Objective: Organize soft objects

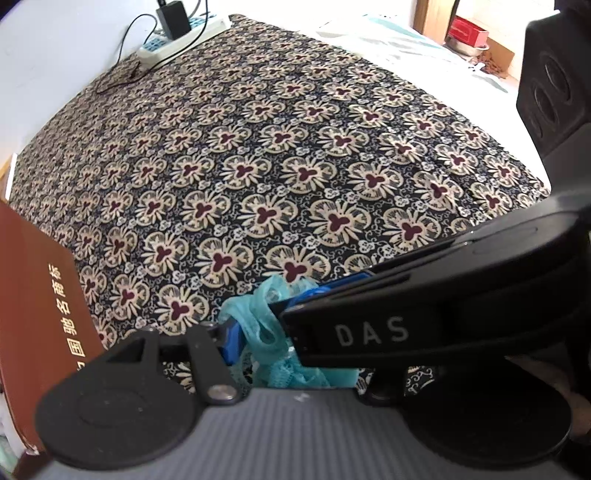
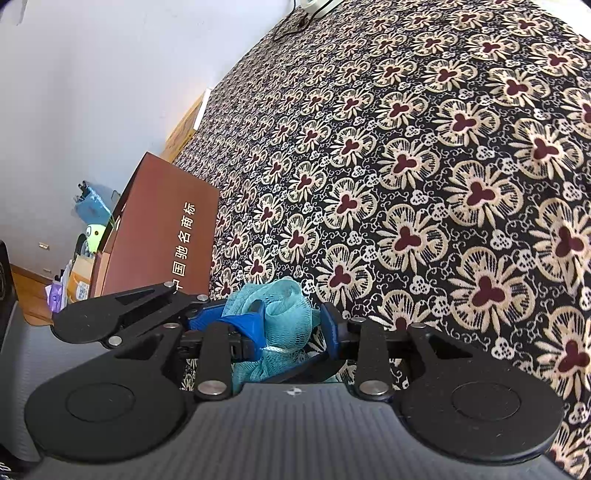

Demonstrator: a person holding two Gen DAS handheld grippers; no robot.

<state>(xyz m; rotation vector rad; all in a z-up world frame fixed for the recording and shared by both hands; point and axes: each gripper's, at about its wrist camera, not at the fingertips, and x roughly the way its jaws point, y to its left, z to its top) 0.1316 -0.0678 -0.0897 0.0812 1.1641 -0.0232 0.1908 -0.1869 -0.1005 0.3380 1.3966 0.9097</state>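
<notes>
writing on box: a brown-red box [image 2: 162, 225] stands at the left edge of the bed, with pale chinese characters down its side, readable in part as 国驰名商标; the lowest character is cut off by a gripper arm
writing on gripper: white letters "das" on the black arm of the right gripper [image 1: 291, 314] where it crosses the left wrist view
left gripper [image 1: 258, 332]: jaws part open, blue fingers [image 1: 231, 341] on either side of the teal mesh pouf [image 1: 266, 325]; the mesh fills the gap between them and the near blue pad presses into it, so it grips the pouf
right gripper [image 2: 291, 325]: blue fingers [image 2: 251, 325] clenched on the same pouf [image 2: 284, 314], netting bunched and bulging above and below the pads
other gripper in right view: the left gripper's black arm and blue tip [image 2: 199, 317] come in from the left and meet the mesh at the same spot
pouf position: at the near edge of the bed, just right of the box, caught between both tools; a white cord [image 2: 273, 349] shows in the netting near the right gripper's left pad
bed cover [image 1: 295, 166]: dark cloth with cream and maroon flower print, spread flat from near to far
far left: a white power strip [image 1: 177, 40] with a black plug and cables, against the pale wall
far right: a red box [image 1: 467, 31] on a wooden shelf, too small to read
</notes>
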